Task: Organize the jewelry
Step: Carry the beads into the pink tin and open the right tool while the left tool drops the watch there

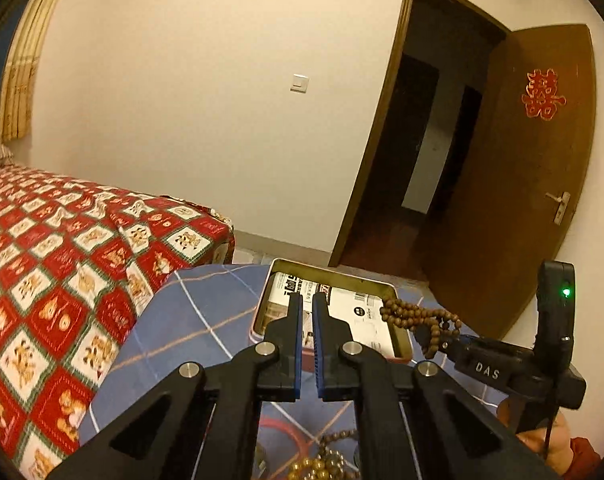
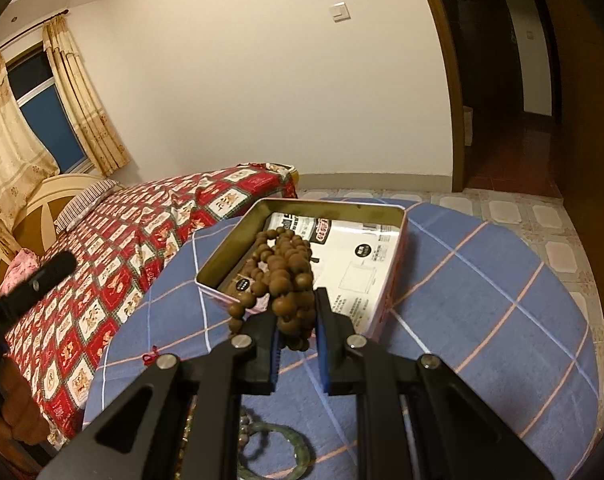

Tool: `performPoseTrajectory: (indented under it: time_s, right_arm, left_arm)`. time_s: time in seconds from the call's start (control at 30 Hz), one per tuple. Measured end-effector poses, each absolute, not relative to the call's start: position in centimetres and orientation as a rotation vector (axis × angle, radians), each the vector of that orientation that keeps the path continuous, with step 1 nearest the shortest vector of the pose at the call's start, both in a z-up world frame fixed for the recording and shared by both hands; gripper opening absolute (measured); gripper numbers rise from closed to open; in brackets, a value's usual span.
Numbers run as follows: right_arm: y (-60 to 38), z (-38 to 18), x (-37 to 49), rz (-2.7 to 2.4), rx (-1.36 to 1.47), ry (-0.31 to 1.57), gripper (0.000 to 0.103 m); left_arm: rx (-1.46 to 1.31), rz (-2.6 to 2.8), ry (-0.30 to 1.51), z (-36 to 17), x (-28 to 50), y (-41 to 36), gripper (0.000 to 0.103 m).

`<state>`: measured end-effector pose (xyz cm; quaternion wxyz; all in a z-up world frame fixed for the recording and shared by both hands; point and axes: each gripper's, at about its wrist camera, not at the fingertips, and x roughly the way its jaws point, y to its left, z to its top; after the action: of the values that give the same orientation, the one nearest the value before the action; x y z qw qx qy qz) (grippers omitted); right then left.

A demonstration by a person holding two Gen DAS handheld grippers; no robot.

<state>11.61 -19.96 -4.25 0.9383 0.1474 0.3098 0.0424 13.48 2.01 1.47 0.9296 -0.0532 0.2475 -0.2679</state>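
Wooden bead string (image 2: 286,276) is bunched up & clamped between the blue pads of the right gripper (image 2: 298,320), jaws closed on it w/ beads bulging above the fingertips and a loop drooping off the left side. In right wrist view the bunch hangs over the near-left part of the open tin (image 2: 401,216), above its near wall, not resting inside as far as I can tell. Tin sits on the blue checked cloth (image 2: 501,300) covering the round tabletop, toward the far edge; printed white paper (image 2: 361,264) lines its bottom.

Left wrist view: same beads (image 1: 415,316) show at the right end of the tin (image 1: 393,292), held by the right gripper (image 1: 433,334), which reaches in from the tabletop's right side; its black body is marked DAS w/ a green light on the upright part.

Left gripper (image 1: 307,300) is empty, jaws together w/ only a thin slit between the blue pads, nothing in them. It hangs over the near-left part of the tin, well left of the beads, no contact w/ them.

More jewelry lies on the cloth near the tabletop's near edge, partly hidden under the grippers: gold bead string (image 1: 321,466), red bangle (image 1: 286,432), green bangle (image 2: 278,440).

Bed w/ red patterned cover (image 1: 62,260) stands just beside the tabletop's left edge.
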Motion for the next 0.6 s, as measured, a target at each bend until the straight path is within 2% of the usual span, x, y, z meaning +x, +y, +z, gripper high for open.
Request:
performPoseTrajectory:
  time_s: [0.23,0.3,0.33,0.37,0.4,0.43,0.47,0.6]
  right_arm:
    - [-20.4,-4.9,12.0,0.087,0.302,0.644,0.018]
    - [-20.3,-5.0,12.0,0.091,0.296,0.646,0.018]
    - [-20.2,-5.1,12.0,0.096,0.299,0.648,0.018]
    - [-20.2,-5.2,12.1,0.100,0.304,0.651,0.018]
    - [-20.1,-5.4,12.2,0.105,0.309,0.654,0.018]
    - [-20.1,-5.4,12.3,0.107,0.312,0.658,0.018]
    - [-20.0,-5.5,12.4,0.111,0.316,0.663,0.018]
    - [-19.5,-5.6,12.1,0.118,0.307,0.670,0.018]
  left_arm:
    - [-0.089,-0.510,0.657,-0.4,15.0,3.0,0.005]
    - [-0.079,-0.504,0.736,-2.1,14.2,3.9,0.008]
    - [-0.076,-0.493,0.776,-3.2,13.6,4.2,0.018]
    - [-0.067,-0.477,0.798,-3.9,13.3,4.3,0.039]
    - [-0.055,-0.452,0.807,-4.7,12.8,4.5,0.050]
    - [-0.044,-0.417,0.797,-5.5,12.3,4.5,0.069]
    - [-0.038,-0.392,0.788,-6.1,12.0,4.6,0.073]
    - [0.008,-0.387,0.820,-8.0,12.2,3.5,0.073]
